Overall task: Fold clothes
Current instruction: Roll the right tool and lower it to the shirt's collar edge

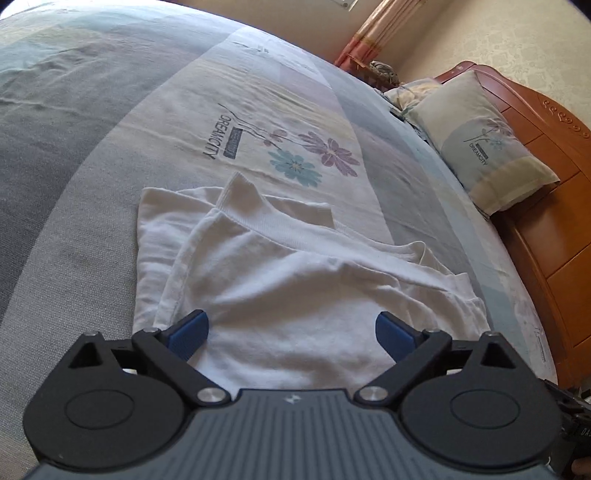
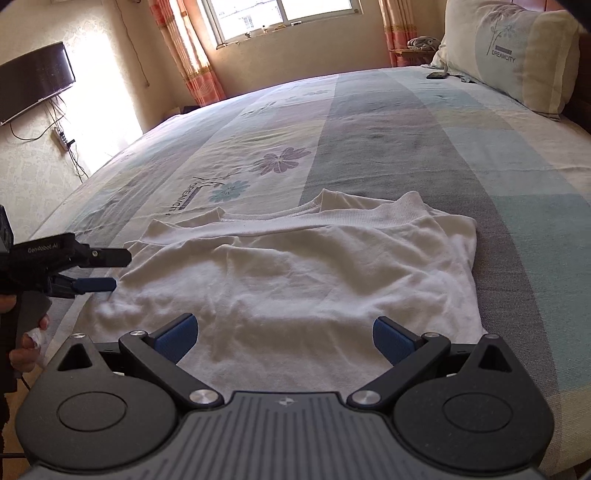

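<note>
So both grippers are spread wide with nothing in them. The left gripper (image 1: 291, 332) has its blue pads (image 1: 188, 334) apart, hanging just over the near edge of the white T-shirt (image 1: 280, 295), and the cloth fills the whole gap between the fingers. Same deal with the right gripper (image 2: 286, 338): pads (image 2: 391, 339) well apart, shirt hem right under and ahead of them.

From the right wrist view you can also spot the left gripper off to its left side, at the shirt's edge there, with a hand (image 2: 27, 343) on the handle below it.

The shirt lies partly folded on the bed sheet (image 2: 424, 155), ribbed collar (image 2: 295, 216) on the far side from both tools, one flap doubled over the body. Ahead of the shirt the sheet has a flower print (image 1: 314, 155). Further out and to the right sits a pillow (image 2: 513, 51), a dark phone-like thing (image 2: 437, 75) just beside it. Window (image 2: 280, 14) and curtains (image 2: 188, 51) straight ahead at the back, TV (image 2: 35, 81) far left.
</note>
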Tool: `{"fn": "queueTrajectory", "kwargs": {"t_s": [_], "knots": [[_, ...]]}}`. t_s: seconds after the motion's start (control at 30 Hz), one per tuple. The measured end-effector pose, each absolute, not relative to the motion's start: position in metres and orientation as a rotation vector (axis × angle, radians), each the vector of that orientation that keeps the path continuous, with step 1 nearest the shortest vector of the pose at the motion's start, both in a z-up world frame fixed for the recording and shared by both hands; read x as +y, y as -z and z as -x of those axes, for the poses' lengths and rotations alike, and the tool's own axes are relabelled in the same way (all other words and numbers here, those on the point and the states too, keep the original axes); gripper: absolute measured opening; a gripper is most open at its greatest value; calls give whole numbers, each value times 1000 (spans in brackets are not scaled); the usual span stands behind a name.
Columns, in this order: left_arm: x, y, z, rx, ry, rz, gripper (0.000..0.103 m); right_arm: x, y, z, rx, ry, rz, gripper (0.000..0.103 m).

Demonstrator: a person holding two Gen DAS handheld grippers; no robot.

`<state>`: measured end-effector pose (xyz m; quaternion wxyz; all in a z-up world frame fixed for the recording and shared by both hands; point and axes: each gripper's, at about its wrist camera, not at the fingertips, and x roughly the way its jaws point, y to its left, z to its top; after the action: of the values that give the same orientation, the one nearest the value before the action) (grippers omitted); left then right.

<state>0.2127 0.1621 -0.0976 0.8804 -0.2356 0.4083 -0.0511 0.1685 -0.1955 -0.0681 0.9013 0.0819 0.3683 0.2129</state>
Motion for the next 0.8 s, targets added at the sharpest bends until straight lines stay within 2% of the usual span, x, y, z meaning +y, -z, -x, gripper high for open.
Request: {"fn": "queueTrajectory", "kwargs": {"t_s": [0.23, 0.63, 0.8], "knots": [[148, 97, -211, 872, 89, 451, 97, -253, 51, -213, 673, -410, -305, 103], [128, 101, -215, 918, 59, 384, 102, -311, 110, -314, 977, -494, -766, 103], [126, 100, -218, 929, 48, 378, 102, -314, 123, -303, 1019, -503, -712, 102]]}}
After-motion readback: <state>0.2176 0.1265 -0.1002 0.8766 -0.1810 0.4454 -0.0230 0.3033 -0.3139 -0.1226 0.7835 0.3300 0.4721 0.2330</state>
